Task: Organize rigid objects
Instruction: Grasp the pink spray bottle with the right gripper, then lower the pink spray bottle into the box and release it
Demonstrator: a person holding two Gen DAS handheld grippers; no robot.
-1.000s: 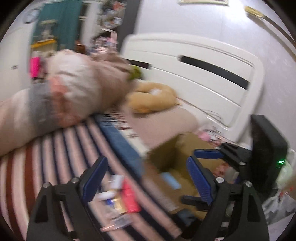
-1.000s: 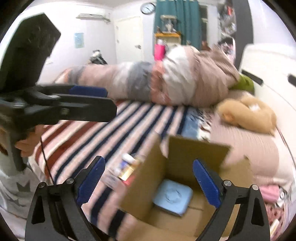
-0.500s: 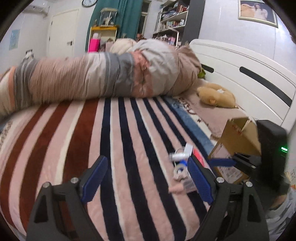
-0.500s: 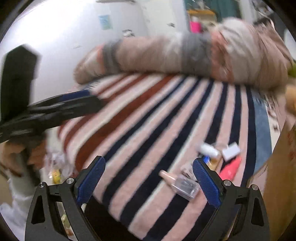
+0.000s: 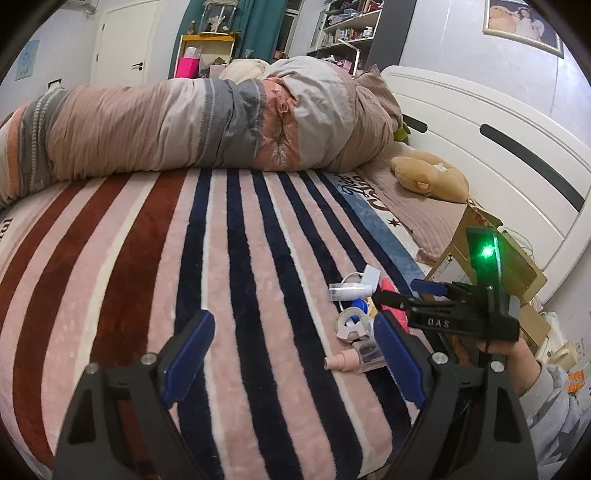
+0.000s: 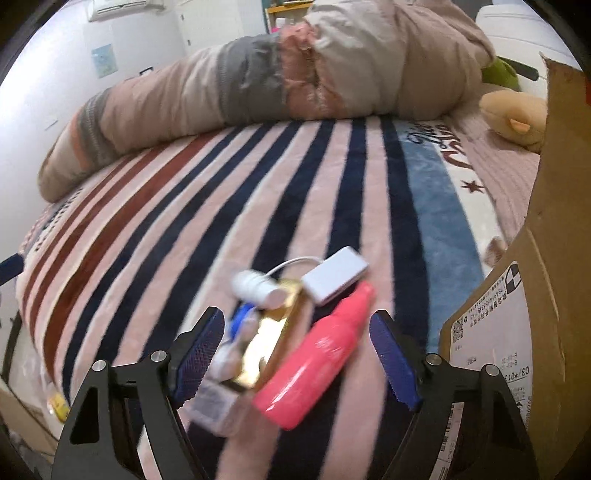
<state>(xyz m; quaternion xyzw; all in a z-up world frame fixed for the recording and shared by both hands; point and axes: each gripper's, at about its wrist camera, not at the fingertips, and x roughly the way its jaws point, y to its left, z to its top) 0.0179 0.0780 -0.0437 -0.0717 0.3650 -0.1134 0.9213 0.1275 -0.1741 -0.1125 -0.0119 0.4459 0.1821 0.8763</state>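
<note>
From the left wrist we see our left tool [image 5: 291, 354] spread apart over the striped bed [image 5: 110, 280], empty.

From the right wrist, our right tool [image 6: 295, 354], just closing, straddles a pink bottle [image 6: 317, 354] untouched, beside the cardboard box [image 6: 546, 295].

Striped blanket [image 5: 229, 266] covering bed. Rolled duvet [image 5: 192, 125] lying along blanket's far edge. Tan plush toy [image 5: 430, 177] resting beyond blanket's right edge, near white headboard [image 5: 491, 155]. Behind duvet: teal curtain [image 5: 258, 26], yellow shelf [image 5: 207, 40], pink container [image 5: 186, 66] standing, white door [image 5: 125, 40]. Framed picture [image 5: 522, 22] hanging above headboard.
</note>
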